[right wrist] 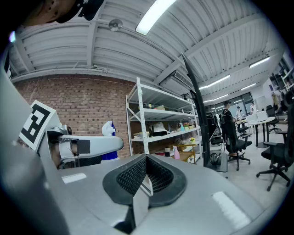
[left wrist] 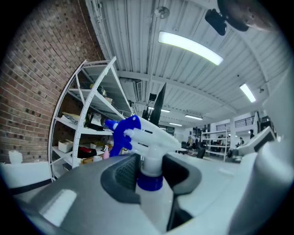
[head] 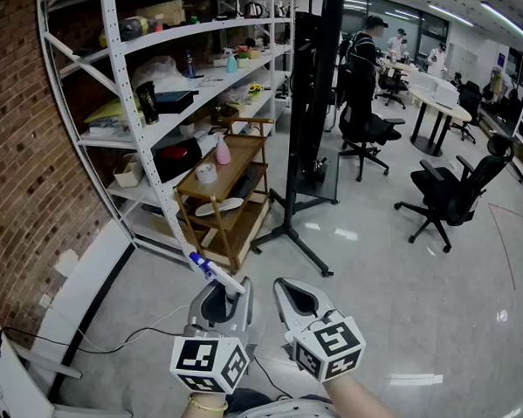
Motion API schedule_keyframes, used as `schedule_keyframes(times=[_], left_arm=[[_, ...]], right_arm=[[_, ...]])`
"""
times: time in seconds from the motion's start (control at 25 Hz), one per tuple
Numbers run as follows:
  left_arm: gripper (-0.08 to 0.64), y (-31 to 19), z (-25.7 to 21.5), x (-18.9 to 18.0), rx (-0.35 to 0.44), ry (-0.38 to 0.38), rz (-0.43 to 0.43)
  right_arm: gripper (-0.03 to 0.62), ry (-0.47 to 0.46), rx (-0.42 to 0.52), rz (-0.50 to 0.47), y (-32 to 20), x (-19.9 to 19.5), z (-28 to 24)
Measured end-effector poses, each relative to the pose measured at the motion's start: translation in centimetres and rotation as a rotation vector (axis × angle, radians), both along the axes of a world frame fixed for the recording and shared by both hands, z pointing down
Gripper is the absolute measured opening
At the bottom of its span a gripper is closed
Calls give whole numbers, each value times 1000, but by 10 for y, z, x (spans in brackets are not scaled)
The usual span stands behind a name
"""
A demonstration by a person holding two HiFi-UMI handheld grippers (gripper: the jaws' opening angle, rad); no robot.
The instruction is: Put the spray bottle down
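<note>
My left gripper (head: 228,295) is shut on the neck of a spray bottle (head: 213,270) and holds it level in the air above the floor. The bottle has a white head and a blue nozzle and collar (left wrist: 138,133), and its nozzle points toward the shelving. In the left gripper view the neck sits between the two dark pads (left wrist: 123,170) of the left gripper (left wrist: 149,173), and the bottle's body is hidden below them. The right gripper (head: 285,294) is just to the right, shut with nothing in it (right wrist: 146,178). It sees the left gripper (right wrist: 87,146) and the bottle head (right wrist: 108,128).
A white shelving rack (head: 140,110) full of items runs along the brick wall. In front of it stands a wooden cart (head: 229,193) with a pink bottle (head: 222,151). A black stand (head: 303,162), office chairs (head: 446,196) and people are farther back. A cable (head: 115,340) lies on the floor.
</note>
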State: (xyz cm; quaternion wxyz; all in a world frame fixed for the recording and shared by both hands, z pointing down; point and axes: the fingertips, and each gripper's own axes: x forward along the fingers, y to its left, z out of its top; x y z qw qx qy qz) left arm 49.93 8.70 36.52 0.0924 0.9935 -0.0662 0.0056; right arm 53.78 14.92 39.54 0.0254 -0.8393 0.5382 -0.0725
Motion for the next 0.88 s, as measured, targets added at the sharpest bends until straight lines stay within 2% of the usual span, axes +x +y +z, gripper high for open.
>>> schedule_keyframes(times=[0.52,0.68,0.88], left_arm=[[130,7,0,-15,-10,1,-27],[130,6,4,-30,-32,1,-63],[130,-12,10,-65,-42,-3,-145]], right_arm=[[-5,-11,-25,-14,8,-14,-7],[-5,21,-24,-53,7,-21,-2],[-5,20,-45,-144,-16,-53,-5]])
